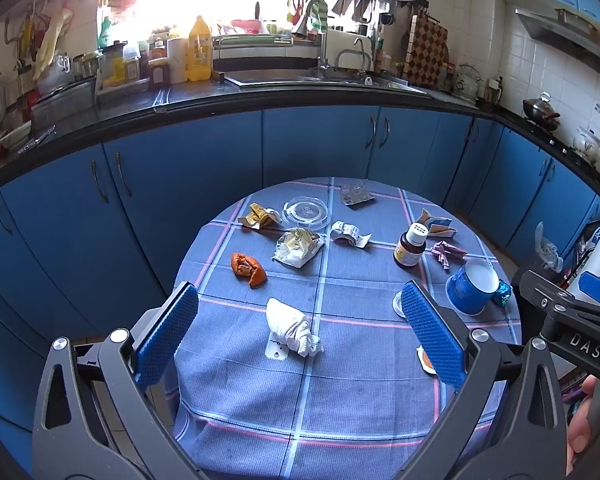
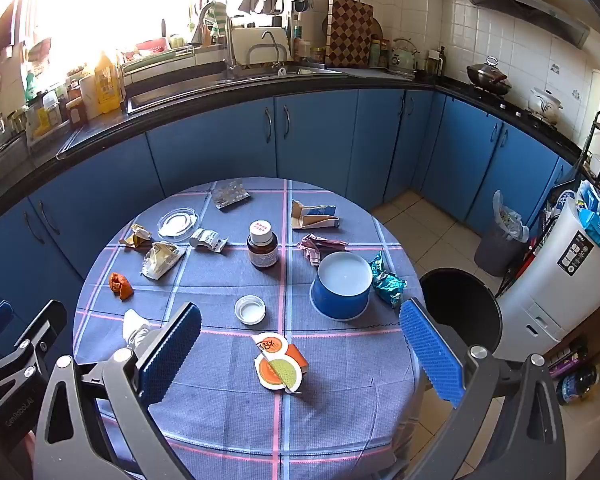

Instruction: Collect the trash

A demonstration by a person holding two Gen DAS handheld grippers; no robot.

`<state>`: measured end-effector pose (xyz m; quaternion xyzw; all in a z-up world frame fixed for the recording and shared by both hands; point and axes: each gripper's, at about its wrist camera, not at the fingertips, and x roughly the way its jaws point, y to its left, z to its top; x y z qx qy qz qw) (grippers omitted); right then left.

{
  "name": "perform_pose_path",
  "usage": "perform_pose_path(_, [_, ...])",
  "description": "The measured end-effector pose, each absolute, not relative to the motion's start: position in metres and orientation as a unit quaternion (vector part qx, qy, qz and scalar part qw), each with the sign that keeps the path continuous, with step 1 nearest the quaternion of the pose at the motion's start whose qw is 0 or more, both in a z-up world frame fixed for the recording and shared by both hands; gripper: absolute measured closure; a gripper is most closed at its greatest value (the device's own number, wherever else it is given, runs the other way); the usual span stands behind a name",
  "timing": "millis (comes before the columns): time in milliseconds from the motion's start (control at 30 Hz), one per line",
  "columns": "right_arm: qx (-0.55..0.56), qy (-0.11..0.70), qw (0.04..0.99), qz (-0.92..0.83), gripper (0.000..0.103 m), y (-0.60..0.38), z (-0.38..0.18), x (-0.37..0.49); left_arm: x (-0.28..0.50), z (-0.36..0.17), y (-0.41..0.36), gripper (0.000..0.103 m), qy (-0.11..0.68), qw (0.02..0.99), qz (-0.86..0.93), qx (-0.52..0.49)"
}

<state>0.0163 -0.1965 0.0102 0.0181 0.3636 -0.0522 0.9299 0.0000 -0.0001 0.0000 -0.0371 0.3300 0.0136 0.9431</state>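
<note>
The trash is scattered over a round bench (image 2: pixel 340 380) covered with a blue checked cloth. A crumpled white tissue (image 1: pixel 294 328) is seen nearest the left gripper (image 1: pixel 300 332), lying on a small white tag between its 2 fingers but untouched by them. Farther back, an orange peel (image 1: pixel 248 269) is found to the left, and a crushed pale wrapper (image 1: pixel 298 247) just behind it. A clear plastic lid (image 1: pixel 306 211) is set between a gold wrapper (image 1: pixel 260 216) and a curled printed strip (image 1: pixel 350 234). A brown bottle (image 2: pixel 262 249) with a white cap stands upright near the middle of the bench, with a torn carton (image 2: pixel 314 216) behind it and a pink crumpled wrapper (image 2: pixel 318 247) beside it. A blue paper cup (image 2: pixel 342 285) is tipped, its white base turned up, and a teal foil wrapper (image 2: pixel 388 284) is touching its right side. A small white cap (image 2: pixel 250 309) lies in front of the bottle. An orange round-labelled packet (image 2: pixel 279 364) is framed by the right gripper (image 2: pixel 300 356), whose fingers are spread wide and hold nothing. The left gripper's fingers are likewise wide open and empty. A black bin (image 2: pixel 460 304) is placed beside the bench's right edge, with blue cabinets (image 2: pixel 316 136) behind.
</note>
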Motion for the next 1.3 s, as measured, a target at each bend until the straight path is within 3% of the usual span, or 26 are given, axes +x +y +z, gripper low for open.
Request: perform_pose_path(1300, [0.019, 0.364, 0.93, -0.051, 0.006, -0.1952, 0.0119, 0.0134, -0.0001, 0.0001, 0.0002, 0.003, 0.327, 0.944, 0.013, -0.038])
